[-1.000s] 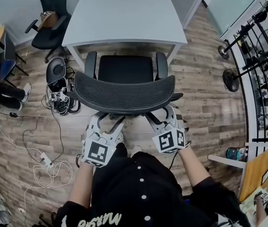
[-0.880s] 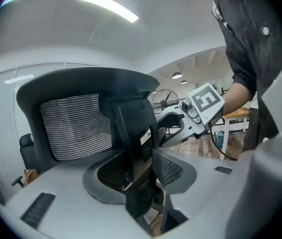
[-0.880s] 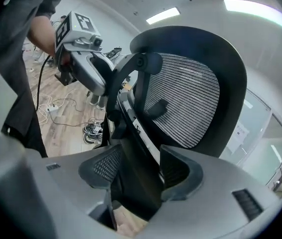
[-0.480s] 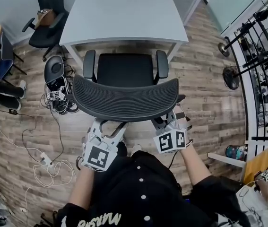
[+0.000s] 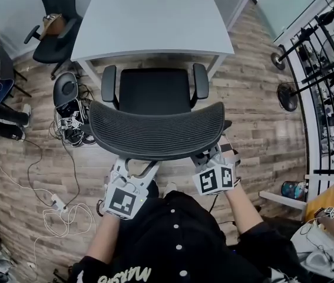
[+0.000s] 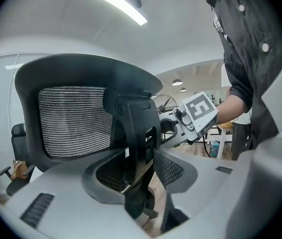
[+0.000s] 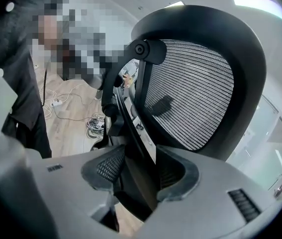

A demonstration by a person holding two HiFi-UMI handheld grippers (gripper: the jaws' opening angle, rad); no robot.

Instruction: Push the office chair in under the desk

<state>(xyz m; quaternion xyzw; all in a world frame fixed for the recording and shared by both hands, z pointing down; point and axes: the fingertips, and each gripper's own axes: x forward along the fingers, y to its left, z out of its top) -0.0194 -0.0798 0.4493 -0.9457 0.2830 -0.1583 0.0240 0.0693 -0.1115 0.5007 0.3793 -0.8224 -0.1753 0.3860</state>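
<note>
The black mesh office chair [image 5: 155,90] faces the white desk [image 5: 155,16], its seat front at the desk's near edge. I stand behind its curved backrest [image 5: 158,131]. My left gripper [image 5: 134,165] holds the black support bar [image 6: 136,133] behind the backrest, which sits between its pads [image 6: 106,176]. My right gripper [image 5: 205,155] grips the black bar [image 7: 131,133] on its own side, filling the gap between its pads [image 7: 106,168]. Both pairs of jaws have just eased slightly wider with the bars still between them. The right gripper [image 6: 198,116] also shows in the left gripper view.
A second black chair [image 5: 58,16] stands at the desk's far left. Cables and a power strip [image 5: 58,202] lie on the wooden floor to the left, near a round grey device [image 5: 66,90]. A fan [image 5: 287,99] and metal racks [image 5: 331,69] stand on the right.
Both grippers stay on the back of the chair. The backrest sits a little lower and larger in the head view, and the chair stands at about the same place before the desk.
</note>
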